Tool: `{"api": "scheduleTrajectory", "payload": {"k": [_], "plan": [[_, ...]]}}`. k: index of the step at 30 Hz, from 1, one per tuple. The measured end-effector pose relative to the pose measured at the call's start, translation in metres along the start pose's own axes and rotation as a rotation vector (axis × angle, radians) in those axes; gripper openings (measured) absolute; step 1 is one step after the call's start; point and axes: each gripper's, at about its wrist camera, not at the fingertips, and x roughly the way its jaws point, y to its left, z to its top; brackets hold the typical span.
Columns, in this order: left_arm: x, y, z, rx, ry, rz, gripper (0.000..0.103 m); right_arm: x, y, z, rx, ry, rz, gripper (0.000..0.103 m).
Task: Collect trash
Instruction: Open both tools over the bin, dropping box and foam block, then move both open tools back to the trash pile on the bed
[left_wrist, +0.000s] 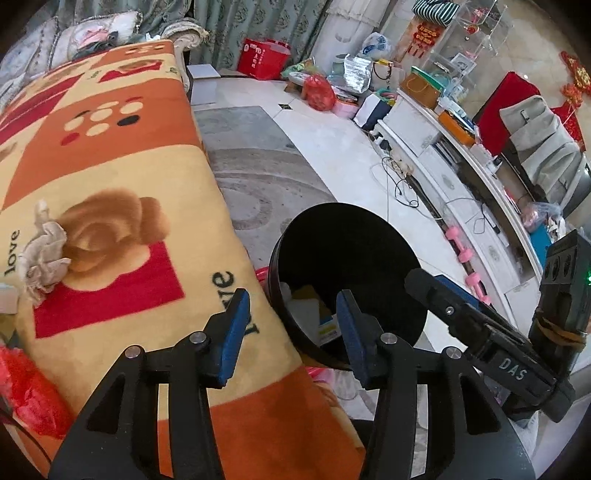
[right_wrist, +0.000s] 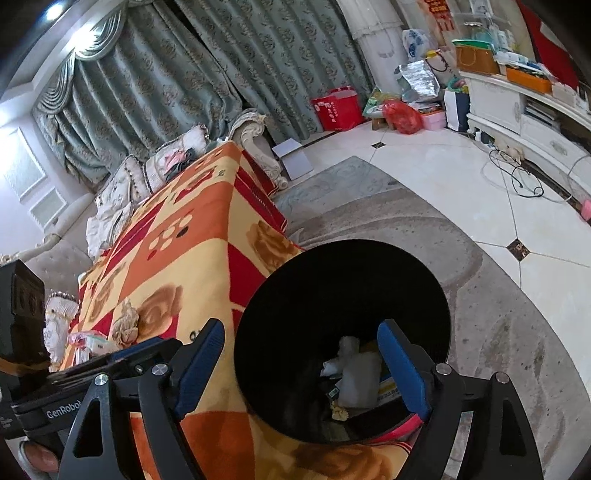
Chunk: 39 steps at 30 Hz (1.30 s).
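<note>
Your fuzzy orange patterned blanket (left_wrist: 122, 177) holds crumpled beige tissue (left_wrist: 44, 254); round black bin (right_wrist: 343, 332) beside it; left gripper (left_wrist: 291, 328) and right gripper (right_wrist: 303, 365) spread, empty.

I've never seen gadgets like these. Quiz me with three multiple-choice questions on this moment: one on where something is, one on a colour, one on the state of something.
1. Where is the crumpled beige tissue?
A. on the patterned blanket
B. inside the bin
C. on the tiled floor

2. What colour are the pads on the grippers' fingers?
A. red
B. blue
C. white

3. What is the right gripper doing?
A. clamped on a tissue
C. clamped on the bin's rim
B. open and holding nothing

Answers:
1 A: the tissue lies on the patterned blanket, beside a brown rose print.
2 B: both the right gripper and the left gripper have blue pads.
3 B: its jaws stand apart above the black bin, with only trash at the bottom showing between them.
</note>
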Motion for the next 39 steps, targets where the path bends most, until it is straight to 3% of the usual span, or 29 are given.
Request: {"api": "scheduleTrajectory", "payload": {"k": [9,17,26,30,34,39], "plan": [[-0.045,0.002,-0.01,0.025,-0.073,0.044,0.047,-0.015,0.017,-0.005,-0.03,-0.012,0.004,0.083],[-0.084,0.035,-0.032,-0.006,-0.108,0.137,0.047,-0.006,0.056,-0.024,-0.106,0.034,0.072,0.083],[-0.129,0.121,-0.065,-0.14,-0.131,0.258,0.047,0.011,0.124,-0.057,-0.234,0.097,0.207,0.083],[-0.142,0.175,-0.075,-0.229,-0.131,0.357,0.047,0.023,0.16,-0.074,-0.308,0.139,0.247,0.083],[-0.133,0.227,-0.075,-0.293,-0.09,0.458,0.047,0.032,0.187,-0.085,-0.353,0.166,0.272,0.083],[-0.123,0.277,-0.079,-0.36,-0.048,0.484,0.048,0.04,0.212,-0.093,-0.397,0.185,0.289,0.083]]}}
